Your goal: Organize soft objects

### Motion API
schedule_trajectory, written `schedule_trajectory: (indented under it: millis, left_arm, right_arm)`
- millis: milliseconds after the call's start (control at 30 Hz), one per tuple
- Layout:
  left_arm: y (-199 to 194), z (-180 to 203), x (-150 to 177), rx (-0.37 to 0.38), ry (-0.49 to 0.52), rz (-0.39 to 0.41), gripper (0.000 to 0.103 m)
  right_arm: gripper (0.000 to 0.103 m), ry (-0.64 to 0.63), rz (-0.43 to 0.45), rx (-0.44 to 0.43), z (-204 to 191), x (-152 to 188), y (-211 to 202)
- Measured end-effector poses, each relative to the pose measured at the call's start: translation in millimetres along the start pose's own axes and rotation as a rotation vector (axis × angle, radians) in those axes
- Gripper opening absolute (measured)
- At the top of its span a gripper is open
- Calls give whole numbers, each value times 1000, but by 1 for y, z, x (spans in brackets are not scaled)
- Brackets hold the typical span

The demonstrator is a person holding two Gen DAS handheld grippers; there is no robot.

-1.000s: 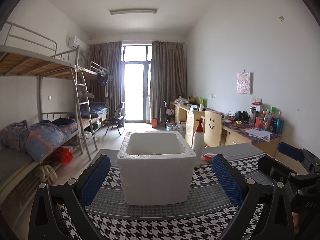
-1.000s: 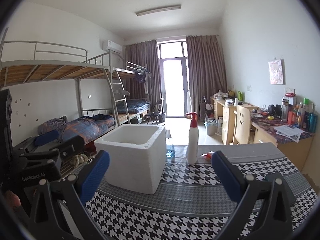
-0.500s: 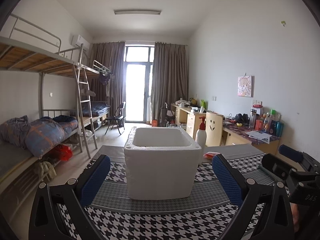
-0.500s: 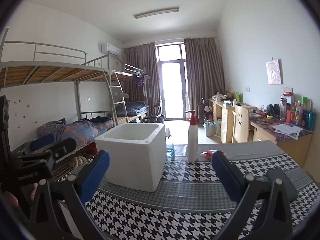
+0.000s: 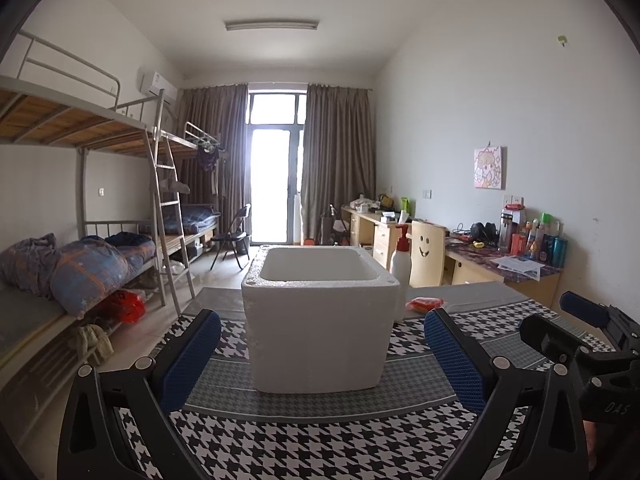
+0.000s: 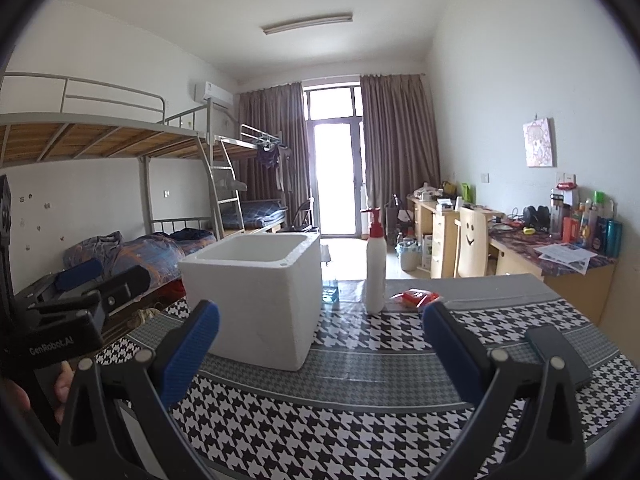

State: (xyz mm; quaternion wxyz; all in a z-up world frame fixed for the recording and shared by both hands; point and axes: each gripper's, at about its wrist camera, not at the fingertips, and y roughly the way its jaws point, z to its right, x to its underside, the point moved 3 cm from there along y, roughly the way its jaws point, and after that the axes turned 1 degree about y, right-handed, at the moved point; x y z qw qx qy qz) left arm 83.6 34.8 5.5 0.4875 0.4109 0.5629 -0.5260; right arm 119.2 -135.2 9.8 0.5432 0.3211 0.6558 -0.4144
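A white foam box (image 5: 320, 320) stands open-topped on the houndstooth tablecloth (image 5: 320, 448), straight ahead of my left gripper (image 5: 322, 364). The left gripper is open and empty, its blue pads wide apart, short of the box. In the right wrist view the box (image 6: 256, 296) stands ahead to the left. My right gripper (image 6: 320, 356) is open and empty above the cloth. A small red soft pack (image 6: 416, 298) lies beyond it beside a white pump bottle (image 6: 375, 264). The pack also shows in the left wrist view (image 5: 426, 303).
A dark flat case (image 6: 558, 354) lies on the table at the right. The pump bottle (image 5: 400, 272) stands just right of the box. Bunk beds (image 5: 80, 264) line the left wall, desks (image 5: 504, 268) the right wall. The other gripper (image 5: 592, 344) shows at the right edge.
Both grippers have tilted up and lowered slightly, so the box's opening looks shallower. The box now sits more centred ahead of the left gripper. Both stay open.
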Motion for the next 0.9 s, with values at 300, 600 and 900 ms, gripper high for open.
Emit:
schedule_trajectory:
  millis: [300,600,900]
  left_arm:
    - [-1,-1,4,9,1,-17,102]
    - [-2,-1,6,7,3,-25,102]
    - [1,5,10,5,17,-35,102]
  right_arm:
    - [103,21,-11,-2,5,3,0]
    - [103,11,-17,-5,5,4,1]
    - [103,12,-28,-11,6,7,4]
